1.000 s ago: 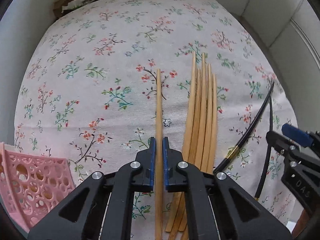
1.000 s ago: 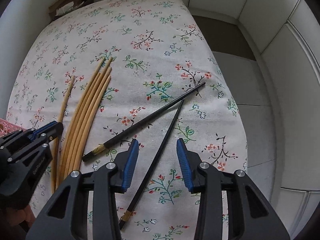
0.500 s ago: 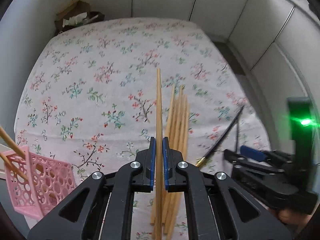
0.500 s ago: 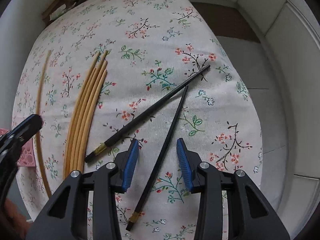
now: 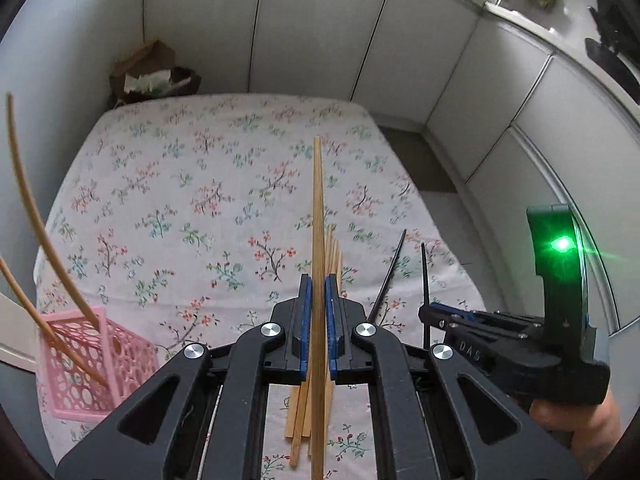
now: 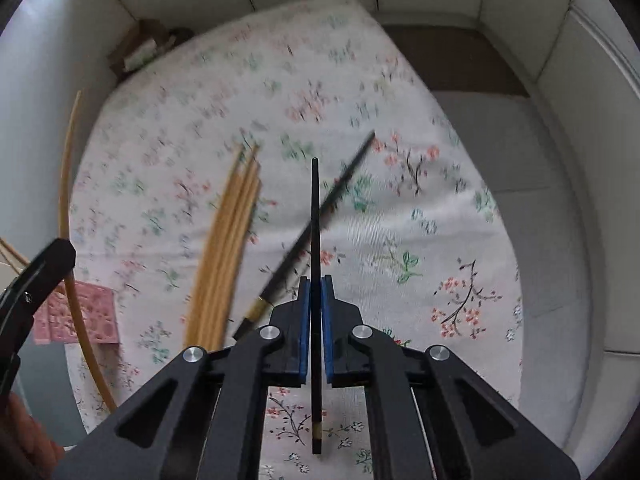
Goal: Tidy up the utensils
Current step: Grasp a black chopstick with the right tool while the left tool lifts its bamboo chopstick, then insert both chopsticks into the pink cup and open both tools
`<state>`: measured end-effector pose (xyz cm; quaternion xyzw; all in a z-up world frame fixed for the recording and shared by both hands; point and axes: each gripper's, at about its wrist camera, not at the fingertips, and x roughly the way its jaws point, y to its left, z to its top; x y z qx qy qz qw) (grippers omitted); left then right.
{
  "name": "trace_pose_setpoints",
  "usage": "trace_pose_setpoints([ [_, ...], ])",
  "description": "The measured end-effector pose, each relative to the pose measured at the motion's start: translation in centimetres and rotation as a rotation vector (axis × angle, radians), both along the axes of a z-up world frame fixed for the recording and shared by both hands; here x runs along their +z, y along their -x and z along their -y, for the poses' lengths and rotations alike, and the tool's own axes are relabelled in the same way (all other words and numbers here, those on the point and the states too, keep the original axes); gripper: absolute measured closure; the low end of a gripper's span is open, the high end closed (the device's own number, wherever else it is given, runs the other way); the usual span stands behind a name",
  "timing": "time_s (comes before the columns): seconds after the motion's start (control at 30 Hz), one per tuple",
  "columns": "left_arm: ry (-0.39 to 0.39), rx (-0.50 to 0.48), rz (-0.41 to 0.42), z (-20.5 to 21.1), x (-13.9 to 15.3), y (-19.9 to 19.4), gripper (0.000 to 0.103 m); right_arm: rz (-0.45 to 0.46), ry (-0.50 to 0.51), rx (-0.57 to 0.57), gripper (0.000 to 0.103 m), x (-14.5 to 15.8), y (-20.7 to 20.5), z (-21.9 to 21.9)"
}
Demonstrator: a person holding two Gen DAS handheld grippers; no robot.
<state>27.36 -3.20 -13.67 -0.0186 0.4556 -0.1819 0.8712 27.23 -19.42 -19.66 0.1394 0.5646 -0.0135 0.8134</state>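
Note:
My left gripper (image 5: 316,280) is shut on a bamboo chopstick (image 5: 318,208) and holds it well above the floral tablecloth (image 5: 200,200). Several bamboo chopsticks (image 5: 334,256) lie on the cloth below it. My right gripper (image 6: 316,280) is shut on a black chopstick (image 6: 315,216) and holds it above the cloth. A second black chopstick (image 6: 320,216) lies on the cloth beneath. The bamboo bundle also shows in the right wrist view (image 6: 228,248). A pink perforated basket (image 5: 92,364) at the lower left holds two bamboo chopsticks (image 5: 28,208).
White cabinet panels (image 5: 320,32) surround the table. A brown paper bag (image 5: 152,68) stands behind the far left corner. The right hand-held gripper with a green light (image 5: 560,280) is at the right in the left wrist view.
My left gripper has lifted its bamboo chopstick high above the table. My right gripper has shut on a black chopstick and raised it off the cloth.

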Motion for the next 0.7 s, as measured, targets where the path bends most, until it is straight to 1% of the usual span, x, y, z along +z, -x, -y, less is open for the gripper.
trace_pose_setpoints([
  [0.1,0.0,-0.002,0.043,-0.3,1.2,0.7,0.097,0.093,0.006,0.023,0.098,2.1,0.2,-0.2],
  [0.17,0.002,-0.003,0.071,-0.5,2.1,1.3,0.097,0.168,-0.013,0.04,0.098,3.6,0.4,-0.3],
  [0.27,0.006,-0.003,0.116,-0.9,3.5,2.1,0.097,0.287,-0.009,0.061,0.098,6.3,1.0,-1.2],
  [0.4,0.014,0.003,0.171,-1.9,5.2,3.1,0.097,0.398,-0.013,0.078,0.098,8.9,2.1,-2.2],
  [0.57,0.038,0.021,0.234,-3.8,7.2,4.0,0.097,0.518,-0.015,0.108,0.098,11.4,3.7,-3.5],
  [0.63,0.049,0.041,0.263,-5.0,8.0,4.1,0.097,0.548,-0.02,0.12,0.098,12.1,4.2,-4.2],
  [0.7,0.083,0.07,0.286,-7.0,8.8,4.0,0.097,0.578,-0.014,0.14,0.098,12.5,4.6,-5.1],
])
